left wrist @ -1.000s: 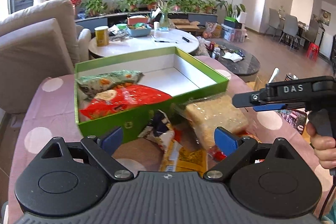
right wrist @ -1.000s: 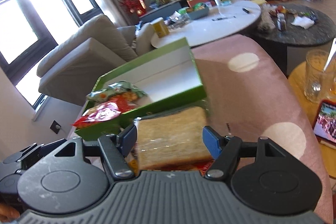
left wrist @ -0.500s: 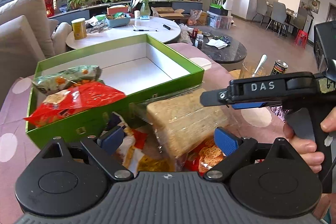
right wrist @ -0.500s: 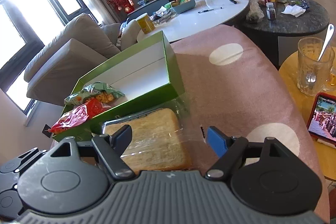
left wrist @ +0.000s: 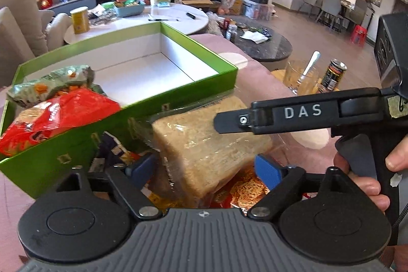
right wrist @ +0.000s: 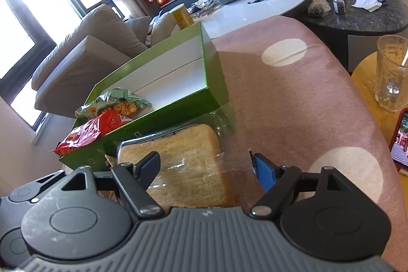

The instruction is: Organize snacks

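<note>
1. The wrapped bread (left wrist: pixel 211 144) lies in clear plastic in front of the green box (left wrist: pixel 178 103), just beside its near wall, on top of a heap of other snack packets.
2. The left gripper (left wrist: pixel 204 167) reaches around the bread: the loaf sits between its blue pads, and the jaws are closing. The left pad looks to be at the plastic wrap, while the right pad (left wrist: pixel 267 171) stands a little clear of the crust, so the bread is not yet clenched.
3. The right gripper (right wrist: pixel 205 166) also straddles the bread (right wrist: pixel 178 167) from the other side. Its jaws are spread; the blue right pad (right wrist: pixel 265 171) is apart from the loaf, and the dark left finger (right wrist: pixel 148 166) lies over the wrap. Whether that finger presses on it cannot be told.
4. In the left wrist view, the right gripper's black finger marked "DAS" (left wrist: pixel 301 111) crosses above the bread, with a hand (left wrist: pixel 369 182) around its handle.
5. Under the bread lies a noodle packet (left wrist: pixel 244 193) in red and yellow, and a dark packet (left wrist: pixel 112 147) against the box wall.
6. Inside the box, at its left end, a red packet (left wrist: pixel 58 116) rests partly over the rim, with a green packet (left wrist: pixel 51 83) behind it. The rest of the box floor is bare white.
7. The box stands on a pink cloth with white dots (right wrist: pixel 283 52).
8. Beside it to the right stand a glass with a spoon (left wrist: pixel 303 78) and a can (left wrist: pixel 334 75).
</note>
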A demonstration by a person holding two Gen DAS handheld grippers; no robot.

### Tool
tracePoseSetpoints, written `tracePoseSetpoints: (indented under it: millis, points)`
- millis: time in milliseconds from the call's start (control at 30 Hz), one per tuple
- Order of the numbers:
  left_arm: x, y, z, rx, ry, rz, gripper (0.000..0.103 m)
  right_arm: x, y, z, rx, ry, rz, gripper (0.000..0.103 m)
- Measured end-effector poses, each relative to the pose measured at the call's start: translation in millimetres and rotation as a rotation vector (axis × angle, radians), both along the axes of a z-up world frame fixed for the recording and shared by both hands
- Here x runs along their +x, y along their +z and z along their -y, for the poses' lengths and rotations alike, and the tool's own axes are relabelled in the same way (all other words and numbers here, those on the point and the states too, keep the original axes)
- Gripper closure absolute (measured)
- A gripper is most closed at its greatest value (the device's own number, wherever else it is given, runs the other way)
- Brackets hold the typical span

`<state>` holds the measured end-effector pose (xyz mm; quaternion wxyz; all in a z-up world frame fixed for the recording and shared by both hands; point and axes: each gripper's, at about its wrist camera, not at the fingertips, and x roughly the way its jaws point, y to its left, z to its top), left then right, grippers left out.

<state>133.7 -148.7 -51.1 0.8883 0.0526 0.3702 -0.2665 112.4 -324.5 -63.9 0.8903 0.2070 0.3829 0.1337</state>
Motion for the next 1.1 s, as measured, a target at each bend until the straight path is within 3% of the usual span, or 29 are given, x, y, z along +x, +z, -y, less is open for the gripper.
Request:
tracePoseSetpoints:
  millis: [300,700,1100]
  points:
    - [-9,6,-3,-0.03,-0.013,0.004,0.032,-6,8,-7,-0.037,0.007,0.019,0.036]
    - [-29,42,-14,-0.079,-0.009,0.116,0.031,-26,48,-12,-0.034,0.001,0.131,0.036]
    - [8,70,-18,-0.079,0.039,0.191,0.031,4,81,-17,-0.004,0.026,0.218,0.036]
